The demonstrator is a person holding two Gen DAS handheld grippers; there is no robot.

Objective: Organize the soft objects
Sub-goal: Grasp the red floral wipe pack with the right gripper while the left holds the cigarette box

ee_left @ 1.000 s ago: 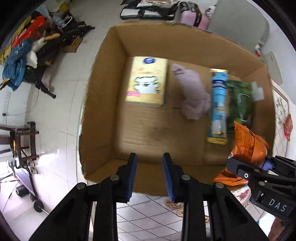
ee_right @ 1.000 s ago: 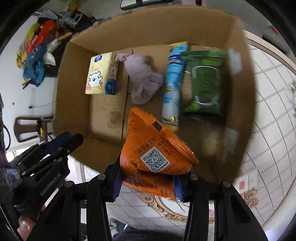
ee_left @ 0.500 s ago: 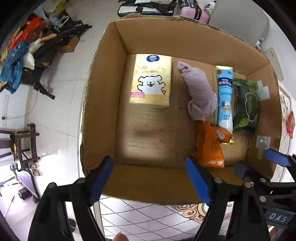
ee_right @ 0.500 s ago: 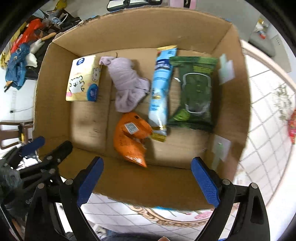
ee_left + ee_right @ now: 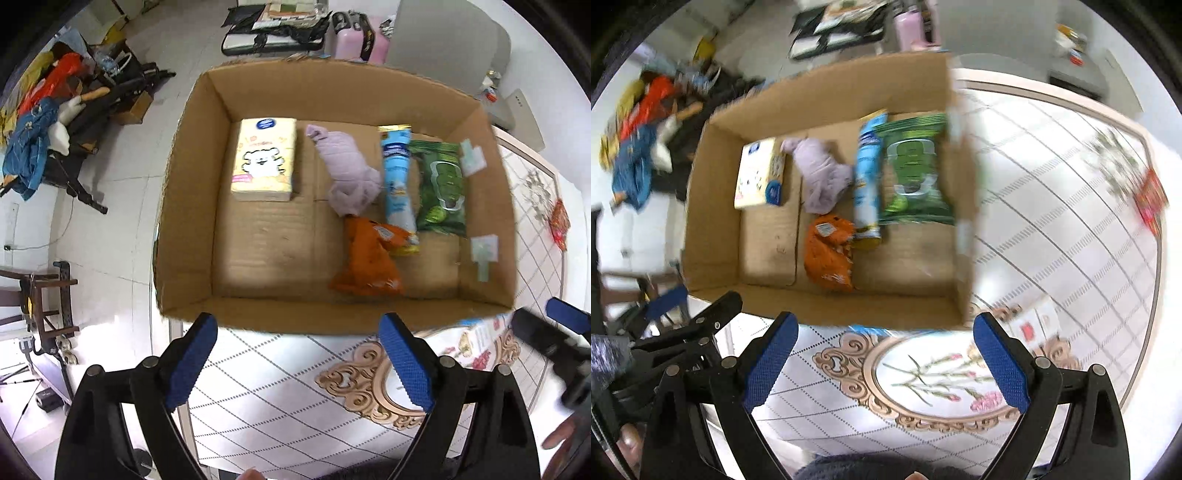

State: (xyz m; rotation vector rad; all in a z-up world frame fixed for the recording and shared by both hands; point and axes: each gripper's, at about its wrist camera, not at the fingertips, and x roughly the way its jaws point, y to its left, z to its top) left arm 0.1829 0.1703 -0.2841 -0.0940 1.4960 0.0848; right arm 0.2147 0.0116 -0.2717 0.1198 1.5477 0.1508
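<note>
1. Cardboard box (image 5: 184, 206): sitting ahead of both claws, at the far edge of the patterned surface (image 5: 295, 398); it is holding five soft items.
2. Yellow tissue pack (image 5: 264, 158): lying flat at the far left of the box floor, well ahead of the left claw (image 5: 299, 363).
3. Lilac cloth (image 5: 347, 173): lying bunched just right of the tissue pack, apart from it.
4. Blue tube pack (image 5: 397, 184): lying lengthwise beside the cloth, its near end touching the orange pack.
5. Green wipes pack (image 5: 441, 188): lying flat against the blue pack, nearest the box's right wall.
6. Orange snack pack (image 5: 364, 258): resting in the box nearest the claws, free of any grip; it is reading as the newest addition.
7. Left claw: standing spread wide, its jaws having just been opening, nothing between the pads.
8. Right claw (image 5: 886, 363): standing spread wide and empty over the surface, short of the box's near wall, having just been opening.
9. Remaining: a red item (image 5: 1150, 201) is lying far right on the surface, too blurred to identify; possibly still to be boxed.
</note>
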